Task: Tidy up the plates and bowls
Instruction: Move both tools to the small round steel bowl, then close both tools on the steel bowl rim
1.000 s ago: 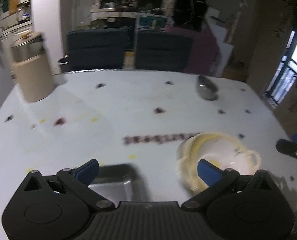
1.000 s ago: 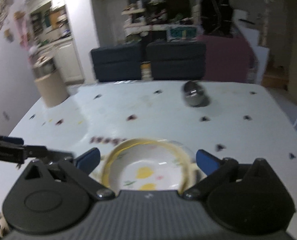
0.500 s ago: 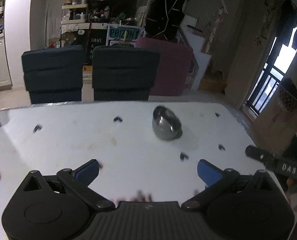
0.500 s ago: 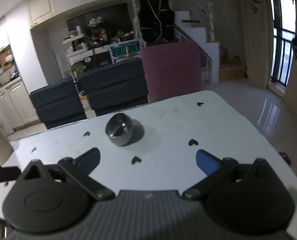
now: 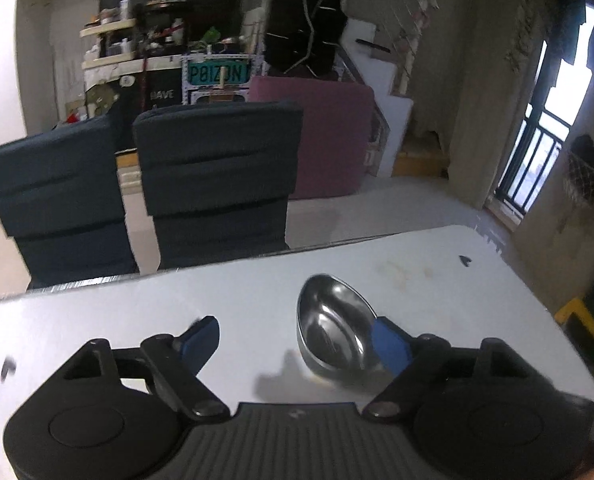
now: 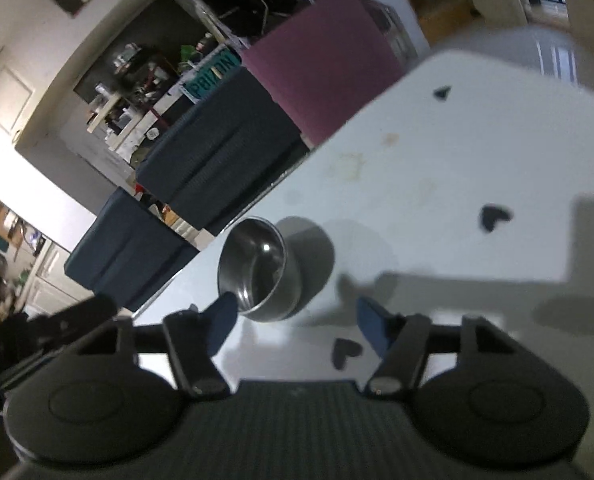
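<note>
scene: both grippers have swung from the yellow-rimmed plate to steel bowl (image 5: 333, 336) on worktop (image 5: 417, 272) | left gripper (image 5: 297, 344): fingers closing, empty, bowl beside right finger | right gripper (image 6: 293, 320): fingers closing, empty, bowl just beyond left finger | meaning: bowl likely next pick

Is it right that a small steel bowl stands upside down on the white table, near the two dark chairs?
Not quite. The steel bowl is not upside down: the right wrist view looks into its open, shiny inside, so it stands mouth up. The rest holds: it is on the white table, near the two dark chairs.
</note>
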